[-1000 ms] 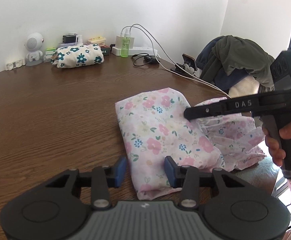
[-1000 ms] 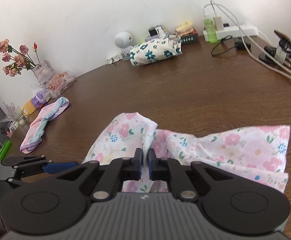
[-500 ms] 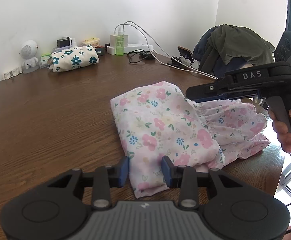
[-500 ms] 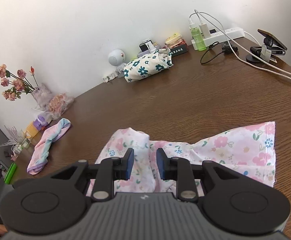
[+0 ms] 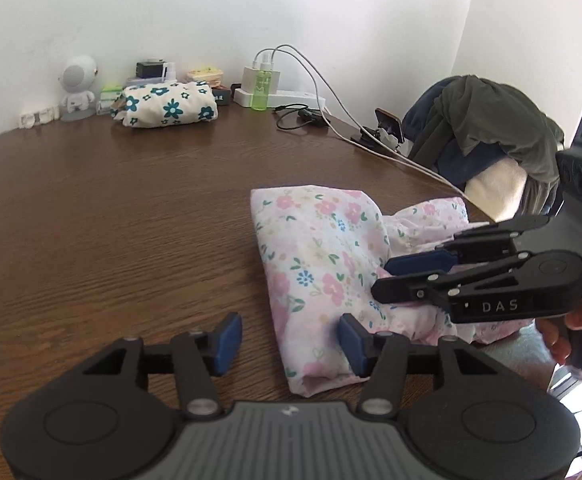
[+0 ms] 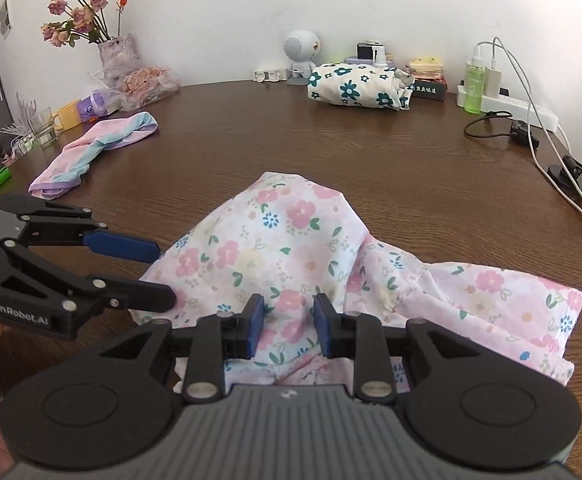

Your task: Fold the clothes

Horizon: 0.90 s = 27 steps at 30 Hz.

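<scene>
Room — plain white walls (image 5: 171, 8) meeting at a corner; dark brown wood-grain table (image 5: 111, 208); chair (image 5: 499, 184) draped with dark garments; daylight from the right.

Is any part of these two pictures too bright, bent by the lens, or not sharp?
Left wrist view: daylight at the right edge washes out the corner near the chair; the table edge curves from the fisheye lens. Right wrist view: even light, the wall meets the table in a bent line, dark corners, the pink floral cloth sharp.
</scene>
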Available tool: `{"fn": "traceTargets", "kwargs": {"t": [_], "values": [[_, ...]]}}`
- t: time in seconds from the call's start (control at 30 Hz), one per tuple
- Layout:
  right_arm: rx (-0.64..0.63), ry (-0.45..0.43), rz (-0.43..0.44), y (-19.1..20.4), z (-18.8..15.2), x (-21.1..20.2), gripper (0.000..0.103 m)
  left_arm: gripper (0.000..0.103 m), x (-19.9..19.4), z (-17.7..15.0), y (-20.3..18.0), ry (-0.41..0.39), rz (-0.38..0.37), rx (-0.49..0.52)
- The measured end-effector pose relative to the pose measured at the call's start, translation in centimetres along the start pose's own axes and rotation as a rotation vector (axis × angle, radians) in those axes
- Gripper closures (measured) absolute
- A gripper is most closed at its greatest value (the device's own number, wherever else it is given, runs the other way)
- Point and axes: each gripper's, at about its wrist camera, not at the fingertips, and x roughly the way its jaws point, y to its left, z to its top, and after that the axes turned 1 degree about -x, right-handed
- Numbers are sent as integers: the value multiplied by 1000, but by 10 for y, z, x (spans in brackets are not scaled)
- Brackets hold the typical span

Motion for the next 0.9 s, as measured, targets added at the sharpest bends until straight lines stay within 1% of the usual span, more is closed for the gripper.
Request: {"fn": "traceTargets", "kwargs": {"t": [0.1, 0.2, 0.27, 0.33, 0.43, 0.5, 0.53, 0.57, 0.6, 0.67, 0.7, 0.73, 0.77, 0.87, 0.9], "values": [[39, -24, 28, -8, -6, -2, 75, 51, 5, 2, 7, 21, -45, -80], [35, -32, 20, -7, -7, -3, 75, 51, 10, 6, 14, 27, -89, -167], [34, -38, 17, -7, -9, -4, 75, 51, 13, 7, 21, 24, -124, -251], [40, -41, 24, -9, -9, -4, 75, 51, 15, 8, 26, 20, -137, -307], [53, -49, 34, -11, -10, -4, 75, 51, 19, 10, 23, 11, -137, -337], [58, -52, 36, -12, -10, -4, 75, 53, 22, 11, 21, 6, -138, -353], [62, -52, 36, -11, -10, -4, 75, 59, 24, 11, 21, 3, -137, -361], [64, -54, 36, -11, -10, -4, 75, 70, 26, 10, 21, 4, -126, -373], [66, -54, 36, -11, -10, -4, 75, 71, 26, 9, 23, 1, -127, -387], [72, -52, 41, -10, -9, -3, 74, 80, 26, 8, 26, -5, -125, -403], [73, -52, 45, -10, -8, -2, 71, 82, 23, 7, 27, -16, -120, -398], [68, -51, 51, -8, -6, 0, 71, 87, 20, 7, 27, -27, -115, -393], [58, -48, 55, -4, -4, 3, 70, 90, 16, 7, 27, -41, -106, -382], [22, -38, 72, 8, 4, 15, 69, 92, 0, 6, 28, -85, -59, -327], [13, -36, 84, 13, 8, 19, 69, 92, -7, 5, 30, -95, -33, -311]]}}
